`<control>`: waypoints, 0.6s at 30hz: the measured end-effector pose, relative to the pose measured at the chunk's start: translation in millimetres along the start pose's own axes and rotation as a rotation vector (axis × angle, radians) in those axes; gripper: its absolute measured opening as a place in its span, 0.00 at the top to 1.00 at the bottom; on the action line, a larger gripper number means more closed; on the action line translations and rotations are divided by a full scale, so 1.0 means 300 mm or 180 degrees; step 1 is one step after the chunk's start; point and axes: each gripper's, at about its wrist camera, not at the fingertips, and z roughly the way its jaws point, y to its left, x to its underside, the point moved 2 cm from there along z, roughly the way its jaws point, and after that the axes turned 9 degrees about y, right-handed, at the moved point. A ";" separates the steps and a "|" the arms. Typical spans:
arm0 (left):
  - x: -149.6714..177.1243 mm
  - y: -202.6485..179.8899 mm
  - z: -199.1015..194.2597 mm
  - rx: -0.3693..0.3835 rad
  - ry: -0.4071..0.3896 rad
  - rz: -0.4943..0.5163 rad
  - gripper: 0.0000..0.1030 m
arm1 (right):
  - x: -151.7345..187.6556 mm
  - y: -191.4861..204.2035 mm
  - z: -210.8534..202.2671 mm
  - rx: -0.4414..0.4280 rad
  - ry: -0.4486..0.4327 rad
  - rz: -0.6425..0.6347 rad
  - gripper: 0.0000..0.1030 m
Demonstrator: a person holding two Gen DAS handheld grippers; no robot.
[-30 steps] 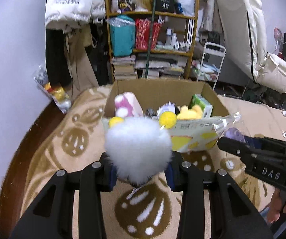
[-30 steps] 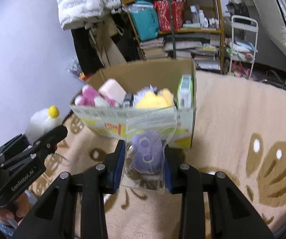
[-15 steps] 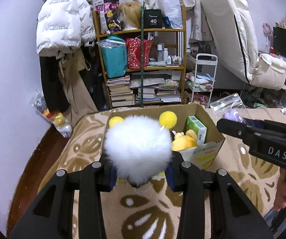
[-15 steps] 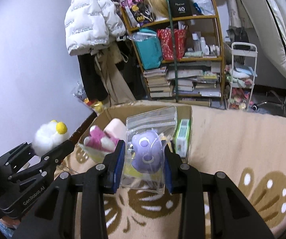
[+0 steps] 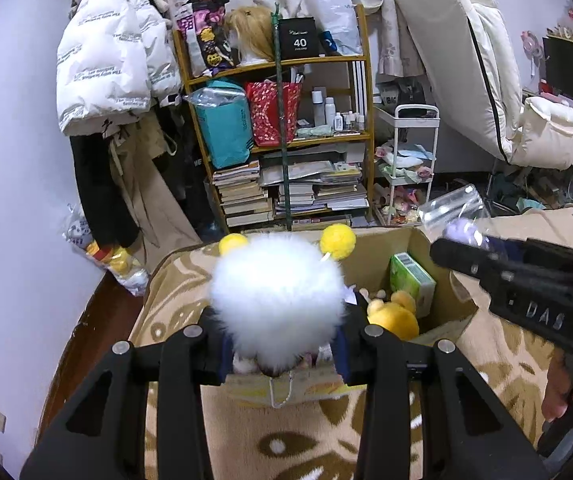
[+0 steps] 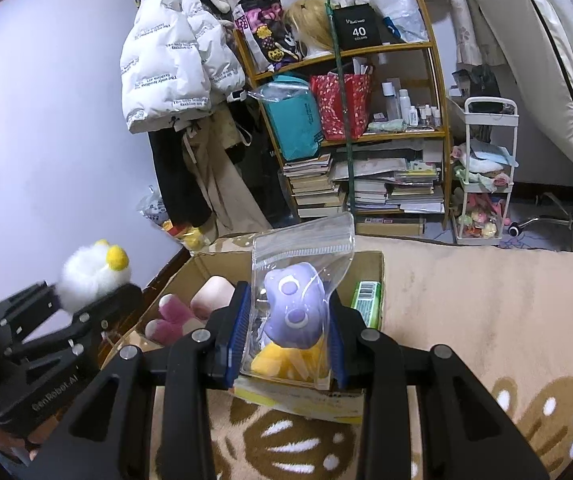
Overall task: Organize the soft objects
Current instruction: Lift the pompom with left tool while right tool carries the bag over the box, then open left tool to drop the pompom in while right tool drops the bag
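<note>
Pompom, white fluffy point(image 5: 278, 292), light and squashy, pinched low in my left gripper point(image 5: 282, 354) over the cardboard box point(image 5: 442, 320); at three o'clock my right gripper point(image 6: 286, 328) clamps a slippery zip bag point(image 6: 302, 280) holding a purple toy point(image 6: 294, 312).

Both wrist views face the cardboard box point(image 5: 438, 276) closely, angled down.

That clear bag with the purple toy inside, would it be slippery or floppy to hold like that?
Probably floppy: the clear zip bag creases and its top stands loosely above the right gripper. The glossy plastic looks slick, so it might slide, though the pads seem to pinch the purple toy through it. It seems light; nothing sags much.
</note>
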 end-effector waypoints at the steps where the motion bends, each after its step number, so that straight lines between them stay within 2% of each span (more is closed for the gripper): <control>1: -0.006 0.002 0.010 -0.0001 0.0006 -0.0001 0.63 | -0.002 -0.004 0.012 0.0003 0.0005 -0.0004 0.65; 8: -0.019 0.039 0.099 -0.0027 0.0228 -0.0184 0.62 | 0.002 -0.032 0.084 -0.0034 0.0117 0.0018 0.64; 13: -0.002 0.054 0.129 0.0106 0.0330 -0.0297 0.60 | 0.020 -0.029 0.136 -0.0040 0.0266 -0.0011 0.64; 16: 0.007 0.049 0.129 0.0027 0.0341 -0.0289 0.46 | 0.028 -0.016 0.137 -0.0033 0.0259 -0.0071 0.64; 18: 0.011 0.050 0.113 -0.0058 0.0284 -0.0299 0.41 | 0.028 -0.010 0.133 -0.0007 0.0249 -0.0108 0.63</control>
